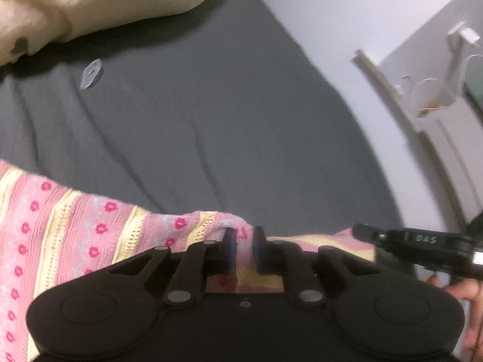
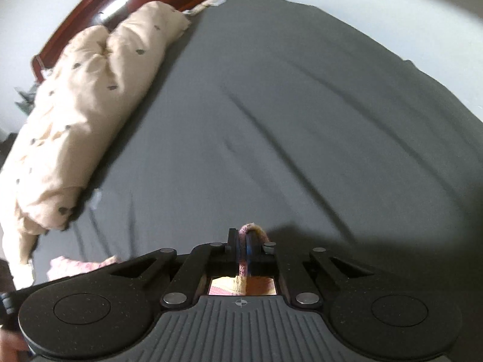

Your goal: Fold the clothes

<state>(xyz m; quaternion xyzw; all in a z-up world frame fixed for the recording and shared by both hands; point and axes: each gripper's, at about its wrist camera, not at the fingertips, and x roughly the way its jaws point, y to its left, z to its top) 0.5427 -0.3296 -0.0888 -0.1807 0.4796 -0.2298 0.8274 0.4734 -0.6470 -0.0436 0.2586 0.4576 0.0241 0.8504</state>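
Observation:
A pink and yellow striped knit garment (image 1: 75, 226) with red flowers lies on the grey bed sheet (image 1: 211, 120) at the lower left of the left wrist view. My left gripper (image 1: 244, 236) is shut on a raised fold of its upper edge. To the right, my right gripper (image 1: 359, 230) pinches the same edge, held by a hand (image 1: 465, 295). In the right wrist view, my right gripper (image 2: 244, 238) is shut on a thin fold of the garment (image 2: 250, 228), which pokes up between the fingers. More of the garment shows at the lower left.
A beige dotted duvet (image 2: 90, 90) lies bunched along the left of the bed sheet (image 2: 271, 120), below a dark wooden headboard (image 2: 120, 3). A small clear plastic scrap (image 1: 90, 74) rests on the sheet. The bed's right edge drops off toward white furniture (image 1: 437, 90).

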